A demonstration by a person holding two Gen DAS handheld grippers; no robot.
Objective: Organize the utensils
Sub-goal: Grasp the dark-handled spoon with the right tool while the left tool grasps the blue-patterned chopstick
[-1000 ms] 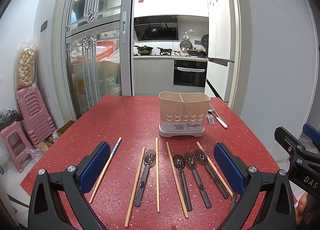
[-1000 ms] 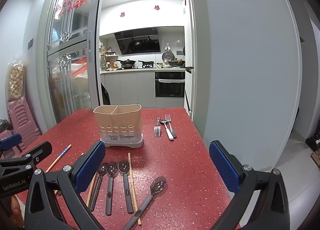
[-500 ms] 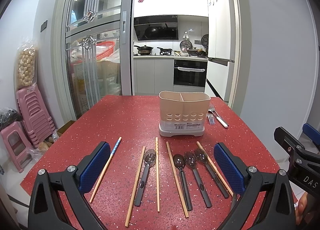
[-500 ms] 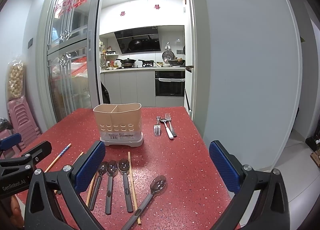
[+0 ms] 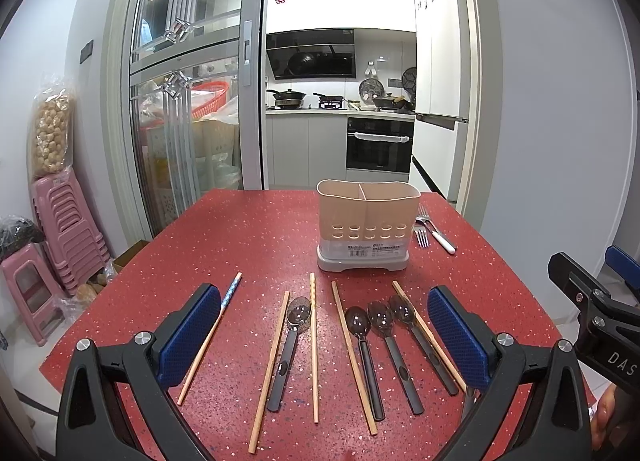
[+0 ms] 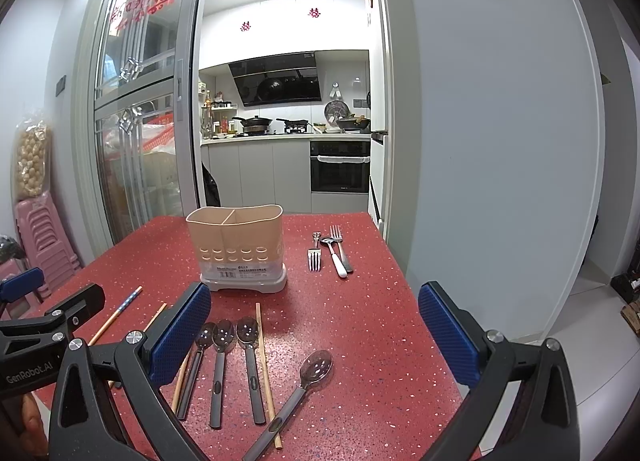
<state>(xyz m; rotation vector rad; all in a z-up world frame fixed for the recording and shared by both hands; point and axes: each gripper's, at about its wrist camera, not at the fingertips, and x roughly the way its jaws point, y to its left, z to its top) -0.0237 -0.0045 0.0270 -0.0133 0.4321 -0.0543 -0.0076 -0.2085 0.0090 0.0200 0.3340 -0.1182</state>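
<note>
At the centre of both views stood the beige utensil holder [image 5: 368, 231] [image 6: 240, 249], upright on the red speckled table [image 5: 248, 237] [image 6: 368, 309], its two compartments holding nothing I could see. My left gripper [image 5: 324, 335] hung above the near edge with its blue pads wide apart and nothing between them. Below it, in the lower middle of the left view, lay five wooden chopsticks, one with a blue patterned end [image 5: 231, 293] at lower left, and among them a lone dark spoon [image 5: 290, 349] and a row of three dark spoons [image 5: 378, 345] side by side. My right gripper [image 6: 314, 331] was likewise spread wide and held nothing. In the lower middle of the right view another dark spoon [image 6: 300, 385] lay slanted, its handle crossing a chopstick [image 6: 266, 369]. To the right of the holder, near the table's far edge, lay the metal forks [image 6: 315, 257] [image 5: 422, 237] and a white-handled spoon [image 6: 336, 257] [image 5: 440, 239], close together.
</note>
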